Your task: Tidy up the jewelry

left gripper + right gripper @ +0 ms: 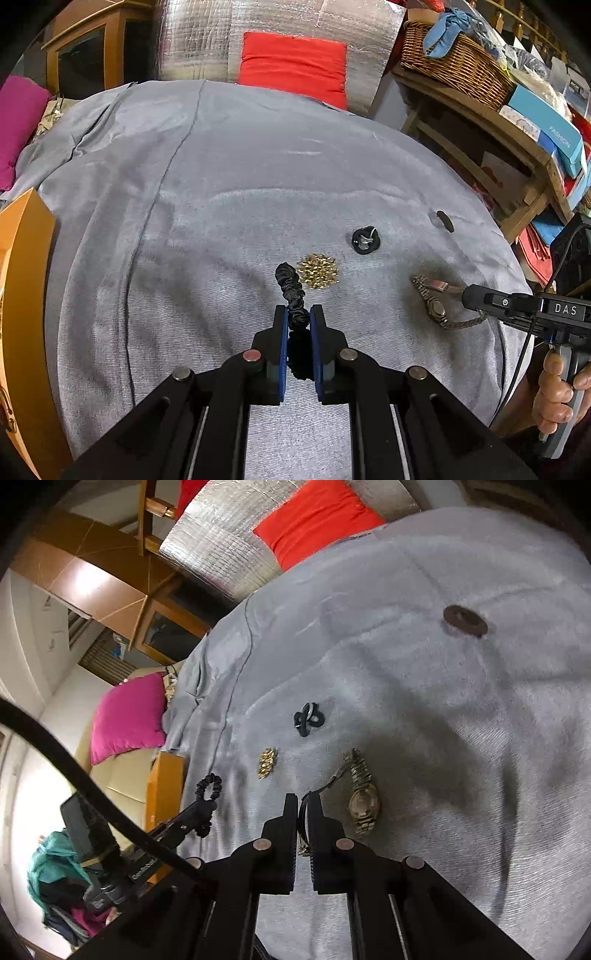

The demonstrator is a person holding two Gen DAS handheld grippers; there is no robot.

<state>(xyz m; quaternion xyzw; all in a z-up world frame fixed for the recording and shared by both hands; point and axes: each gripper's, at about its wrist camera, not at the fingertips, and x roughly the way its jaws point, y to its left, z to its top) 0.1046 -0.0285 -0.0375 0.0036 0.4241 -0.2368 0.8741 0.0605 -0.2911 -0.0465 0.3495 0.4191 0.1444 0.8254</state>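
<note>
My left gripper [298,314] has its fingers [280,332] closed on a black fabric scrunchie [293,295], which sticks out past the tips, its loop lifted just above the grey cloth [221,184] that covers the tabletop. In the right wrist view the same scrunchie [208,788] shows as a ruffled ring pinched at the end of the left gripper [207,806].

My right gripper [302,801] is pressed nearly fully together, its fingers [290,812] nipping the metal band of a wristwatch [364,801]. The watch lies flat on the cloth toward the right edge, dial up, one band end running into the tips and the clasp end [430,284] lying open beside it. From the left wrist view I see the right gripper [466,295] reaching in from the right edge to that watch [436,306], with a hand [561,391] on its handle.

Near the middle of the cloth sit a gold beaded piece [318,271], just beside the scrunchie, and a coiled black band [365,239] beyond it. A dark flat disc [465,620] lies well apart, toward the far right. An orange box [22,295] stands at the left edge.
</note>
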